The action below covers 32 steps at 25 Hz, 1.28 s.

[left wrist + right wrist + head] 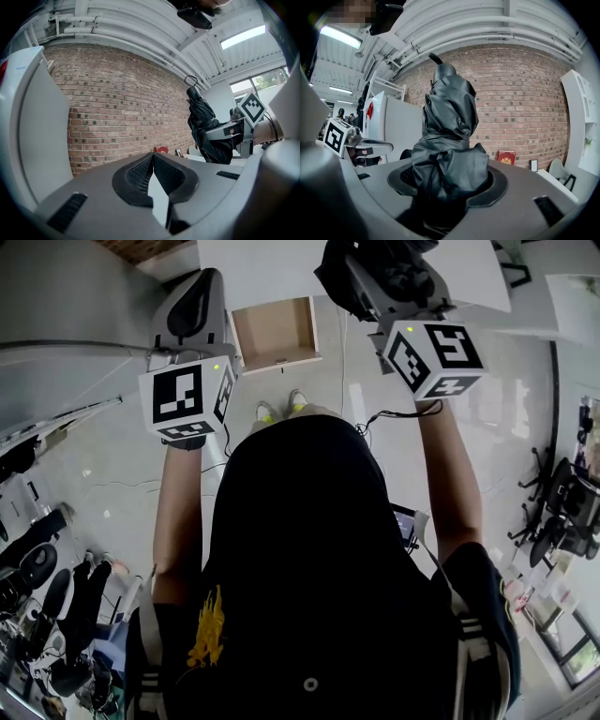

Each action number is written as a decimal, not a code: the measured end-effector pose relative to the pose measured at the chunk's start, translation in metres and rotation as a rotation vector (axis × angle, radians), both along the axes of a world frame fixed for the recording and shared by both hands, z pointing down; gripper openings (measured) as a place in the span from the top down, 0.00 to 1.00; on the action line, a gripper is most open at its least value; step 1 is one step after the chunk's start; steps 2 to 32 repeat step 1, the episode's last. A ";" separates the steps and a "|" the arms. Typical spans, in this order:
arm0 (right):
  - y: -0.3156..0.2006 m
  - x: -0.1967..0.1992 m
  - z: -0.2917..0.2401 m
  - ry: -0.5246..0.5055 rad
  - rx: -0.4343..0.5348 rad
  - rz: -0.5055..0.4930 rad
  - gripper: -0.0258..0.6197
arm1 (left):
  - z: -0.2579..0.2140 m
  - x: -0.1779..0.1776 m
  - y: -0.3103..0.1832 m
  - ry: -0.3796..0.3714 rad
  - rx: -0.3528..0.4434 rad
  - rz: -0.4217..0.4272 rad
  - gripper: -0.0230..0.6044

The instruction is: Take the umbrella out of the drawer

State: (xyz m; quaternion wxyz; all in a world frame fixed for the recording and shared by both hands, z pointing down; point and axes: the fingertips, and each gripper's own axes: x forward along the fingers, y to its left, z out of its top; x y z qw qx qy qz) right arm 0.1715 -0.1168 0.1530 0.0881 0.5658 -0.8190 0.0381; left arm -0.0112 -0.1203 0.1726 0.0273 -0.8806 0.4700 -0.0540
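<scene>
My right tool (450, 183) clamps the folded black fabric umbrella (448, 119) — upright at 1 o'clock, clear of the open wooden drawer (274, 332) at 12. Left tool (153, 176) closed, empty — I'd hold the squeeze firm.

The light was even and fairly bright. A long white ceiling strip lamp (243, 36) glared at the upper right of the left gripper view, and a second white strip lamp (340, 35) glared at the upper left of the right gripper view. Both views bowed the red brick wall (122, 108) and went black at the corners. The folded black fabric umbrella (447, 136) showed a dull sheen. In the head view, the person's black top (319, 577) lost detail.
</scene>
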 end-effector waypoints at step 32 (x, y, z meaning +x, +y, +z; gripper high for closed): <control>0.000 0.000 0.001 -0.001 -0.002 0.000 0.53 | 0.000 0.001 0.000 -0.002 0.002 0.002 0.93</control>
